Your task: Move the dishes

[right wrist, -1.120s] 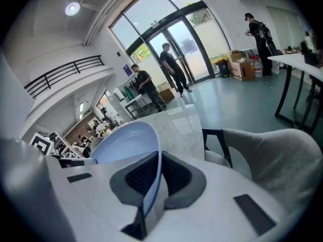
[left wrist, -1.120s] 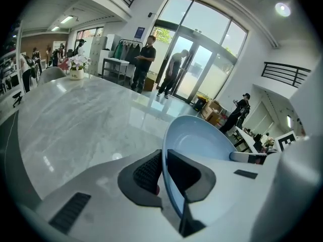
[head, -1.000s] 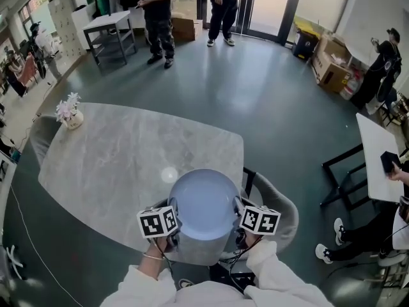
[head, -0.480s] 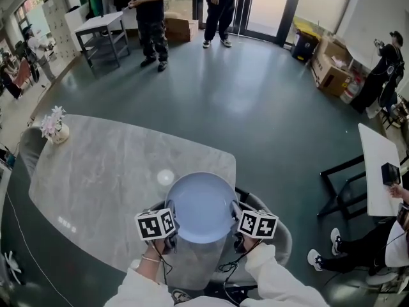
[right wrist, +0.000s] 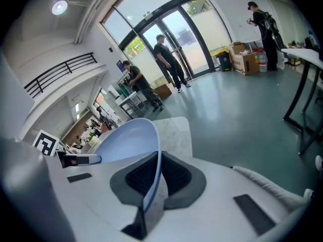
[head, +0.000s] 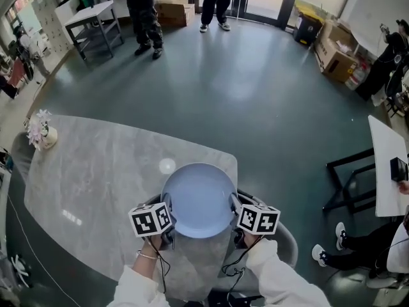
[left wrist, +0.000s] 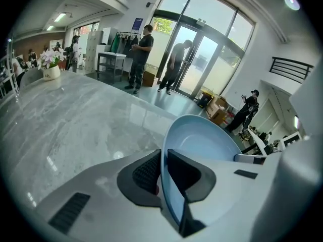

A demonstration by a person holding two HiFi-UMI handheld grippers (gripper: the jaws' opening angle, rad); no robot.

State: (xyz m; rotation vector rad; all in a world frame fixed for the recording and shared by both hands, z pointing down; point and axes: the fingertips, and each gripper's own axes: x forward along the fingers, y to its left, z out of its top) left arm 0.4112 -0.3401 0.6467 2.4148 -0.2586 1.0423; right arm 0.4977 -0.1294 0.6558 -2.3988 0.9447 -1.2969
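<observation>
A pale blue plate (head: 199,200) hangs level over the near right end of the grey marble table (head: 96,178), carried between both grippers. My left gripper (head: 167,226) is shut on the plate's left rim. In the left gripper view the rim of the plate (left wrist: 202,140) is pinched between the dark pads (left wrist: 146,171) of the left gripper (left wrist: 162,173). My right gripper (head: 235,221) is shut on the right rim. In the right gripper view the plate (right wrist: 126,137) runs edge-on through the right gripper (right wrist: 159,173). The plate holds nothing.
A small vase of flowers (head: 39,132) stands at the table's far left end. A grey chair (head: 284,235) sits under the table's near right edge. A white table (head: 383,165) is at the right, cardboard boxes (head: 335,56) beyond it. Two people (head: 137,5) stand at the back.
Both grippers have carried the plate along over the table's end and a little lower, grip unchanged. The table and vase have slid left in the head view.
</observation>
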